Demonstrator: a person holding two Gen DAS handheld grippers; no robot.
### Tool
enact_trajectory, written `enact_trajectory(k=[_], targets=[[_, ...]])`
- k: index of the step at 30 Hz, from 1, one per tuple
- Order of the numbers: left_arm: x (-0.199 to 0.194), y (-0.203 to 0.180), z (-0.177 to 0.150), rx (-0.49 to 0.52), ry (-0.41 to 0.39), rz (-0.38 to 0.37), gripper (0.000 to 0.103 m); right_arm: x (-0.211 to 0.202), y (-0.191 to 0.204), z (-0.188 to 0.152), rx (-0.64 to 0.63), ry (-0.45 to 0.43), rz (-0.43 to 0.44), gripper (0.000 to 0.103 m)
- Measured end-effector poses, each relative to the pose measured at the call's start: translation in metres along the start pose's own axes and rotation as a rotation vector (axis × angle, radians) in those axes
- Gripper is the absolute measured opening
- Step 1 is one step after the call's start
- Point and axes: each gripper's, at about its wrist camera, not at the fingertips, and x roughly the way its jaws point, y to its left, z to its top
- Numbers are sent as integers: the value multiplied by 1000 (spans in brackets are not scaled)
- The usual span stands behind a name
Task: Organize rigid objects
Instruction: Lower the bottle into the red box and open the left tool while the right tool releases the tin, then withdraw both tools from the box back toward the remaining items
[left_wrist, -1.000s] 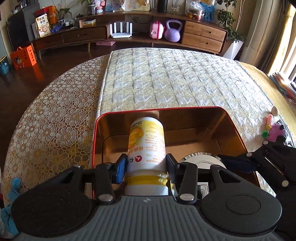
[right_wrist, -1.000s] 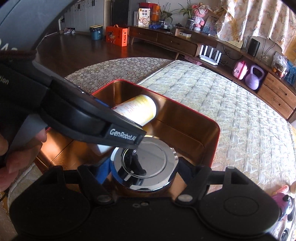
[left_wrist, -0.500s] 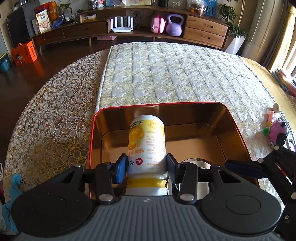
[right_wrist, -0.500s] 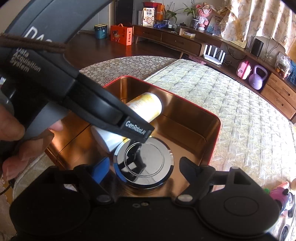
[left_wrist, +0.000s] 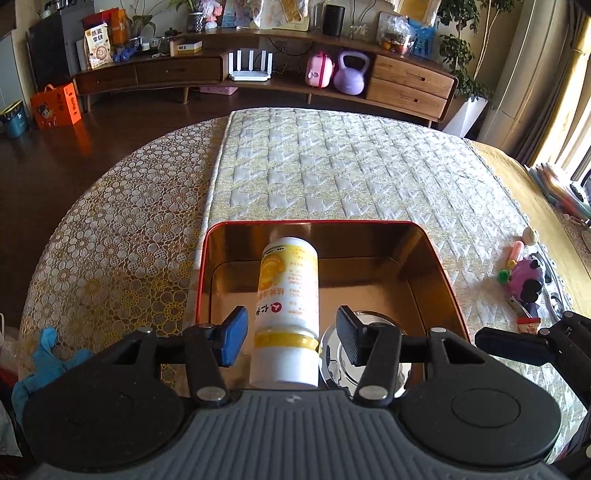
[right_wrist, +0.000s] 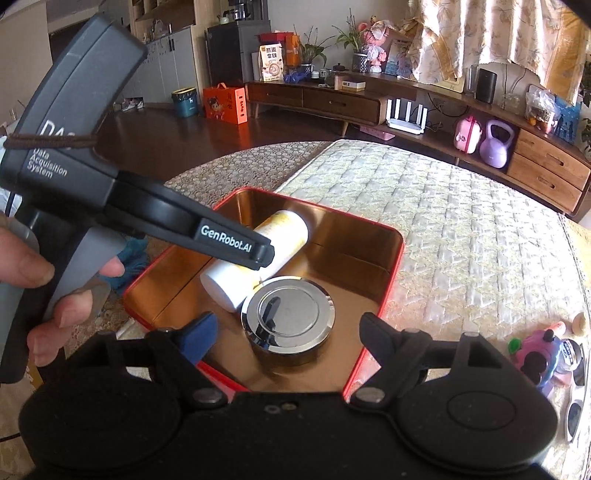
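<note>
The bottle (left_wrist: 287, 314) lies on its side in the red-rimmed tin (left_wrist: 436, 258), cap end toward the left gripper (left_wrist: 291, 332), whose fingers stand wide apart on either side of it without touching. A round shiny metal container (right_wrist: 287, 314) sits in the tin at the bottle's 4 o'clock, just beside its cap. The right gripper (right_wrist: 284, 332) hovers above the tin's near edge, fingers spread wide and holding nothing. Small toys (right_wrist: 543, 350) lie on the quilted mat (left_wrist: 351, 166) at 3 o'clock.

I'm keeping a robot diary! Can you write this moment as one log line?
left gripper: open, astride bottle | right gripper: open, over tin | bottle, tin: in tray
</note>
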Motion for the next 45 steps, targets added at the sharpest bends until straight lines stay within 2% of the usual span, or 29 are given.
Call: enact_trajectory(k=[13,17,25,28,35,38,45], targets=[[-49,-28,-17,44,-71,-60,52,-50,-12,-16,53,-59,-28,86],[-63,-38,-24,57,-94,-82,61,-70,-17,-25,70,-83,-33,86],[-82,-64,-39,86,-120,-138,62,-103,-32,-48,118,-126,-59,93],[-87,-76,-45,104,-129,-156,66,-113,-43,-58,150,-139,-68,96],[-91,-100,-57,115,-139,-202,68,-139,-71,-88,216,-177,-118,102],[-89,-108,-62,116,-140,-211,78,-148,-84,-101,251,-188,-137,103],[-78,-133,-71,124,-140,-226,81,-160,-122,-125,329,-199,-196,103]])
